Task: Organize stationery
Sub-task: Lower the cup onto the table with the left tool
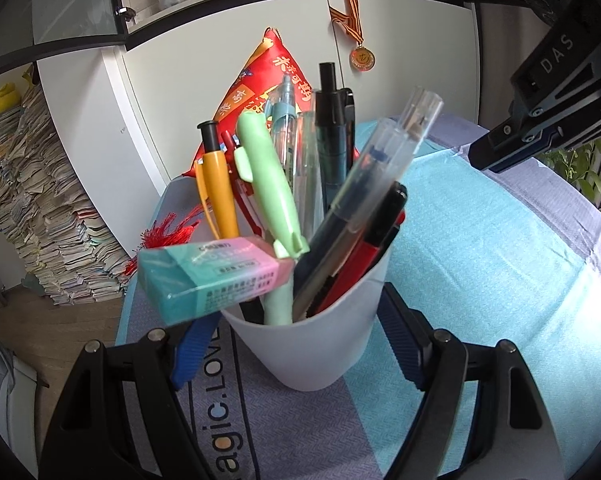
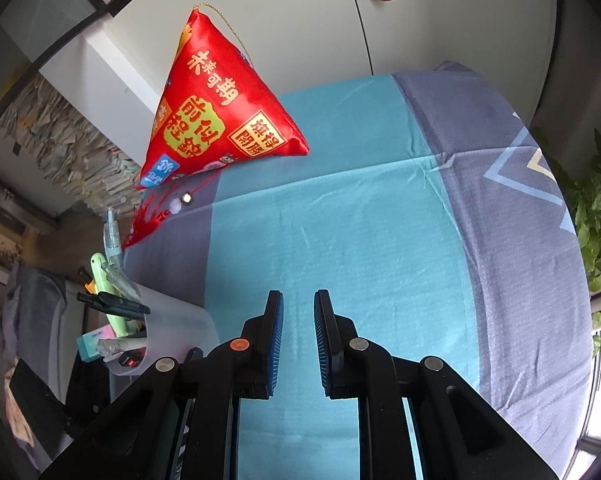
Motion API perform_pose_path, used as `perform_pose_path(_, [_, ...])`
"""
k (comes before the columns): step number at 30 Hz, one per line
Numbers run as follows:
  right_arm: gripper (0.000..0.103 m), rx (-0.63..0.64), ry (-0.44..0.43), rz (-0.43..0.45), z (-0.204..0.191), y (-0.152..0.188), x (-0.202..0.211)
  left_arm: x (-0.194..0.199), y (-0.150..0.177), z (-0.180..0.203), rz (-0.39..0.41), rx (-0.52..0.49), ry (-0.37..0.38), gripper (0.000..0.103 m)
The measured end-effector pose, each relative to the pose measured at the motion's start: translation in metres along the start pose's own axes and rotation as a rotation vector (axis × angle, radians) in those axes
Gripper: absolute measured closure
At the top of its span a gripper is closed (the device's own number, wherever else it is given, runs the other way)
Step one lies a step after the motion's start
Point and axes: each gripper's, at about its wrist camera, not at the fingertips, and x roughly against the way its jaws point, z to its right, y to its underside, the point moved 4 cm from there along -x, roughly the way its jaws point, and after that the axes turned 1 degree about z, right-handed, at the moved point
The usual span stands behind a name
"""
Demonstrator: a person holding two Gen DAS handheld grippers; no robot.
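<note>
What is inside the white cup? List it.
The white cup holds an orange pen, a green pen, a black pen, clear and red pens; an eraser rests on its rim. Its bottom is hidden.

left gripper (image 1: 296, 344) fingers clamped, right gripper (image 2: 298, 344) fingers narrowly parted, empty

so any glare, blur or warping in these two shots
Left wrist view: the cabinet edges bow from fisheye warping, the eraser on the cup rim stays sharp. Right wrist view: window light washes out the lower right corner, the tablecloth is sharp.
</note>
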Motion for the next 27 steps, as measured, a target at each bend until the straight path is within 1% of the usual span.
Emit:
perform_pose_path(6, [0.087,-0.039,-0.017,0.008,0.012,0.005,0.006,-0.005,-0.001,-0.004,-0.016,0.025,0.016,0.024])
perform_pose_path(10, [0.087,-0.071,-0.028,0.024,0.025,0.014,0.013,-0.001,-0.003,-0.005,0.007,0.036,0.027,0.023])
perform_pose_path(15, [0.087,-0.12,-0.046,0.028,0.044,0.029,0.019,0.002,-0.006,-0.008,0.03,0.076,0.076,0.018])
perform_pose_path(18, [0.087,-0.15,-0.063,0.033,0.057,0.04,0.024,0.001,-0.008,-0.009,0.026,0.099,0.1,0.017])
perform_pose_path(20, [0.087,-0.166,-0.068,0.035,0.067,0.047,0.027,0.0,-0.009,-0.007,0.018,0.09,0.084,0.017])
perform_pose_path(22, [0.087,-0.183,-0.073,0.032,0.077,0.053,0.028,0.001,-0.011,-0.006,0.01,0.084,0.046,0.017])
perform_pose_path(25, [0.086,-0.21,-0.089,0.031,0.092,0.06,0.028,0.004,-0.015,-0.006,-0.006,0.106,0.018,0.017])
perform_pose_path(27, [0.086,-0.227,-0.104,0.026,0.102,0.064,0.026,0.004,-0.017,-0.006,-0.029,0.119,-0.024,0.017])
